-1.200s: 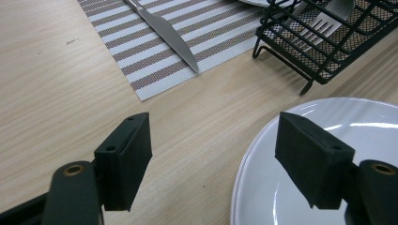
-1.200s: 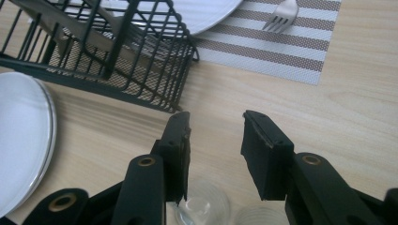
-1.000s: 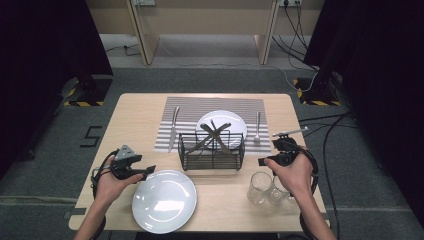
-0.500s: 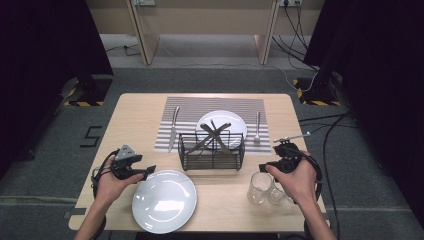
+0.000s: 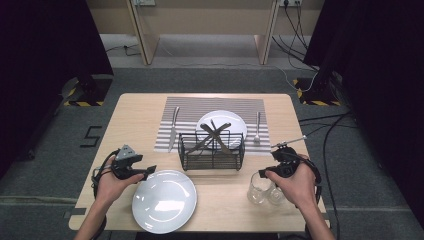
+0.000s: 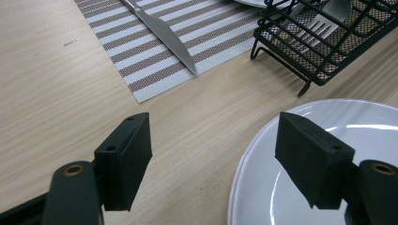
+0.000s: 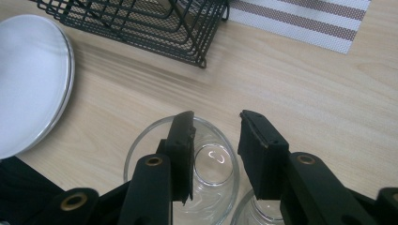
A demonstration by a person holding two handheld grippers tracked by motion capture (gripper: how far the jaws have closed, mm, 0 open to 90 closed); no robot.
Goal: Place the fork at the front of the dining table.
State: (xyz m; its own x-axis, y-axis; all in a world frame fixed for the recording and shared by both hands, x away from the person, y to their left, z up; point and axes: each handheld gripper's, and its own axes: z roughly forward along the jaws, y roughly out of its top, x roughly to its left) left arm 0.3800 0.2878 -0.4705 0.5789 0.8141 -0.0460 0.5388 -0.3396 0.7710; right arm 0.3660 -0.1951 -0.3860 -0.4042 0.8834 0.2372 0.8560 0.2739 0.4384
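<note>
Light wooden surface (image 5: 140, 117), rectangular, standing on grey carpeted floor (image 5: 210, 75); dark curtains to either side, pale wooden furniture legs beyond the far edge, cables trailing across the floor at the right. On the far half of the surface: a striped placemat (image 5: 190, 107) carrying a table knife (image 5: 173, 127) at its left, a fork (image 5: 257, 127) at its right, and a white plate (image 5: 232, 122) in the middle. At the placemat's near edge: a black wire basket (image 5: 212, 152) holding crossed utensils, standing partly in front of the far plate and between the two hands. Near left: a second white plate (image 5: 164, 201), bare, close to the front edge. Near right: two clear drinking glasses (image 5: 260, 189) side by side, just in front of the basket's right corner. Left tongs (image 5: 145, 171): held low beside the near plate's rim, jaws wide apart, one jaw over the wood and the other over the plate, nothing between them. Right tongs (image 7: 216, 150): poised over the glasses, jaws apart but lately narrowing, one jaw inside the rim of the left-hand glass (image 7: 187, 164) and the other outside it, the wall between them; whether the pads press on it I cannot tell.
</note>
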